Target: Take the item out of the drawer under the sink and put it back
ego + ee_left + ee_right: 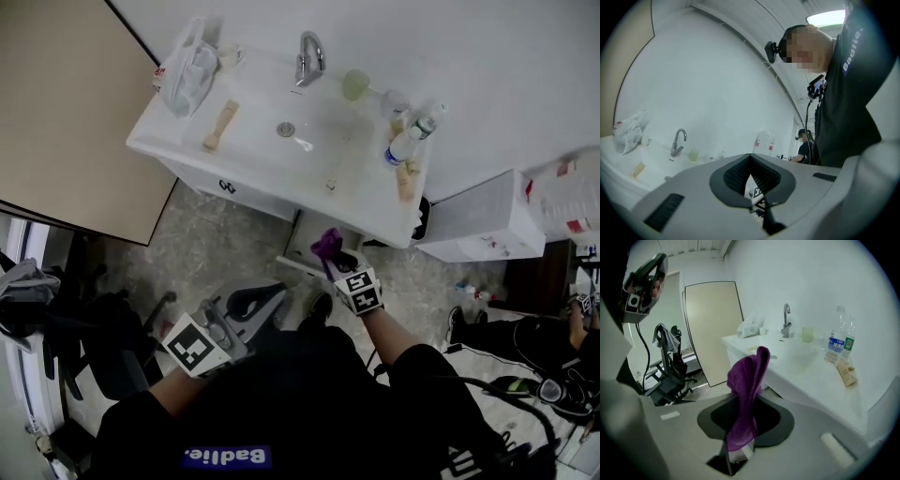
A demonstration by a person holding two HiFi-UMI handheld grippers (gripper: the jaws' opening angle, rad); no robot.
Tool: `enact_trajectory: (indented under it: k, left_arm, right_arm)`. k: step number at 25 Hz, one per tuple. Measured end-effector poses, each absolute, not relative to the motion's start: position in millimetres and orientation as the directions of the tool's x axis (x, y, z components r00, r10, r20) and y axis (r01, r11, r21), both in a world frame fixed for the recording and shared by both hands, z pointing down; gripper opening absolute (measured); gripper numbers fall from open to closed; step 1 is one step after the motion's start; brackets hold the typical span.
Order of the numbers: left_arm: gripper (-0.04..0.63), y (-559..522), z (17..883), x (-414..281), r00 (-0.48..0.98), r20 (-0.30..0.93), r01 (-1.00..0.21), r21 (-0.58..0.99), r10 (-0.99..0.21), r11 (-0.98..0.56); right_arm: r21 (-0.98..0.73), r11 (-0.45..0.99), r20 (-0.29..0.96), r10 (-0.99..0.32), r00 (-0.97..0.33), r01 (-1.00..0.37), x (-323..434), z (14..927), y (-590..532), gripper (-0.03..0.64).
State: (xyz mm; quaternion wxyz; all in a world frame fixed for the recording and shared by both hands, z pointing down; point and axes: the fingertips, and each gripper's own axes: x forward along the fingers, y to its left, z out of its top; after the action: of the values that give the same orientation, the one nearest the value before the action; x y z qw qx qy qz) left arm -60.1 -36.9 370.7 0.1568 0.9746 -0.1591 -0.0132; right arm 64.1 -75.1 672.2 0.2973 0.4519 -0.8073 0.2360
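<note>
Half the job looks done to me, give or take. The purple cloth [327, 246] is out of the drawer [292, 265] and up in the air, pinched in the right gripper [333, 261], just in front of the sink [328, 141]. A white edge of the drawer shows right below the cloth, so I'd say it's pulled out, but I can't see inside it. So the taking-out part is done. What's left, I reckon, is lowering the cloth back in, letting go, and probably pushing the drawer shut.

Right gripper view is pretty clear: the jaws are clamped partway closed on the lower end of the cloth. The rest of it stands up past the tips and flops over at the top. There's a pale bit at the bottom end, maybe a label, can't tell for sure.

The left gripper [272, 295] is closed on nothing, tips meeting. Through the gap behind them you only see the marker cube on the other gripper. It sits off to the left of the cloth, not touching anything, so it looks like the spare hand right now.

Stuff on the sink surface, like the bottle [405, 145], cup [355, 84] and plastic bag [187, 70], is well apart from all this.
</note>
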Motion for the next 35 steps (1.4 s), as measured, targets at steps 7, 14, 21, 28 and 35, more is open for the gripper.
enact_trajectory:
  k: [7, 14, 21, 28, 35]
  left_arm:
    - [-0.011, -28, 366, -52, 0.964, 0.015, -0.258, 0.306, -0.267, -0.916]
    - [-0.011, -25, 348, -41, 0.972, -0.042, -0.212, 0.281, -0.233, -0.936]
    - [-0.011, -17, 341, -31, 0.982, -0.032, -0.172, 0.268, -0.187, -0.948]
    - [-0.011, -4, 341, -18, 0.991, -0.017, -0.126, 0.257, -0.134, -0.958]
    - [-0.011, 10, 341, -6, 0.995, 0.008, -0.095, 0.225, -0.096, -0.970]
  right_arm:
    - [-0.154, 0.472, 0.600, -0.653, -0.462, -0.868, 54, 607, -55, 0.080]
    - [-0.194, 0.453, 0.491, -0.723, -0.486, -0.870, 51, 539, -40, 0.080]
    - [-0.225, 0.453, 0.373, -0.778, -0.506, -0.863, 53, 466, -27, 0.080]
    - [-0.253, 0.446, 0.268, -0.820, -0.506, -0.858, 59, 413, -8, 0.080]
    - [-0.289, 0.452, 0.182, -0.840, -0.512, -0.844, 59, 372, 12, 0.080]
